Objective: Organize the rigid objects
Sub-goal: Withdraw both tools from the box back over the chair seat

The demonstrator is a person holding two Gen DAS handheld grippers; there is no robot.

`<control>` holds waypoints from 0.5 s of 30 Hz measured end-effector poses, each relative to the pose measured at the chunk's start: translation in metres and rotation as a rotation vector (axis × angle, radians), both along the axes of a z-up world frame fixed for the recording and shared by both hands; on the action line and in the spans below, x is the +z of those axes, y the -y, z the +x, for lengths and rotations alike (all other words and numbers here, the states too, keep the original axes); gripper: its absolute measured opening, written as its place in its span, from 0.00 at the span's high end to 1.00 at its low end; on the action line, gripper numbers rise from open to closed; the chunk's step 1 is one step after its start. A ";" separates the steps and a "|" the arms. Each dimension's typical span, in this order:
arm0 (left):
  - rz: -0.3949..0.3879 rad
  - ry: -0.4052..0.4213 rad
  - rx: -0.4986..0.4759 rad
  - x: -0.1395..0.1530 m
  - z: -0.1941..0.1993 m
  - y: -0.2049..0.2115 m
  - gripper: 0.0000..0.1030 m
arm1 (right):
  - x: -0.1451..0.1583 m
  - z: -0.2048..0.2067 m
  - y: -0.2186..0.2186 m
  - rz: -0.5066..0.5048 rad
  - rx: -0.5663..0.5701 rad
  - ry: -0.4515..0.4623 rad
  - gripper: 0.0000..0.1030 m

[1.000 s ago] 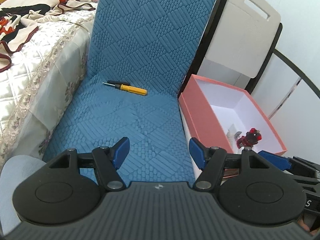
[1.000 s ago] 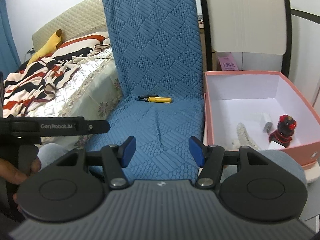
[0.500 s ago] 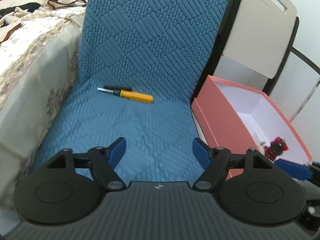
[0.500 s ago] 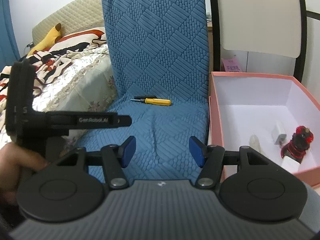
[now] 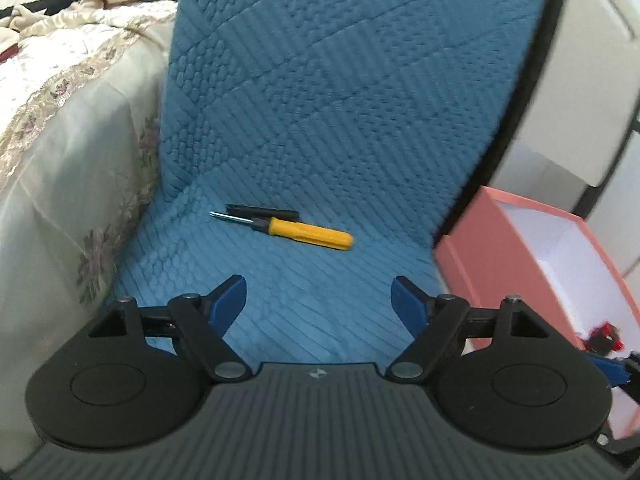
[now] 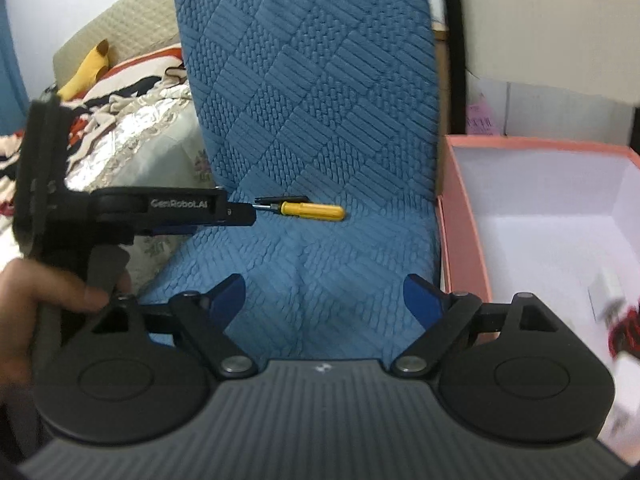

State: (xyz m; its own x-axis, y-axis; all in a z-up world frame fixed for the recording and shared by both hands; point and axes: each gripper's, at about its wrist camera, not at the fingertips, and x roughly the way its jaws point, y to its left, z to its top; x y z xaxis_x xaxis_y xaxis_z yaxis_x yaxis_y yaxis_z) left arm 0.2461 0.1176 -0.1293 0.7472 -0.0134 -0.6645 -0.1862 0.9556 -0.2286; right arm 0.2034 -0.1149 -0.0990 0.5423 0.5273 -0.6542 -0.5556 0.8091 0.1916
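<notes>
Screwdriver lying on the blue seat, both grippers hovering short of it

Screwdriver (image 5: 282,229) with the yellow handle is lying flat on the blue chair cover (image 5: 320,120), near the fold below the backrest, with a thin black stick (image 5: 262,211) just behind it. Both hand-held tools are pointing downward at the seat. The left gripper (image 5: 319,300) is standing wide with nothing between its blue pads. The right gripper (image 6: 325,300) is spreading its jaws, also bare. Only the right view is showing the person's hand (image 6: 28,312) gripping the left tool, whose tip is reaching near the screwdriver's blade. The pink box (image 6: 460,240) is sitting just right of the chair cover, holding a blurred red and black item (image 5: 604,336).
</notes>
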 end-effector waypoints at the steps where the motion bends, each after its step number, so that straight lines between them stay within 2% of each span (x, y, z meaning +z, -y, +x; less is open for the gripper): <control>1: 0.005 -0.005 0.000 -0.002 0.007 -0.004 0.19 | -0.002 0.005 -0.005 -0.012 0.013 0.005 0.15; 3: 0.016 -0.020 0.008 -0.006 0.019 -0.012 0.19 | -0.007 0.015 -0.012 -0.017 0.033 -0.009 0.15; 7: -0.035 -0.051 0.015 -0.017 0.046 -0.028 0.19 | -0.011 0.030 -0.028 -0.005 0.072 -0.021 0.15; 15: -0.023 -0.083 0.031 -0.033 0.086 -0.050 0.19 | -0.023 0.067 -0.065 -0.002 0.185 -0.076 0.16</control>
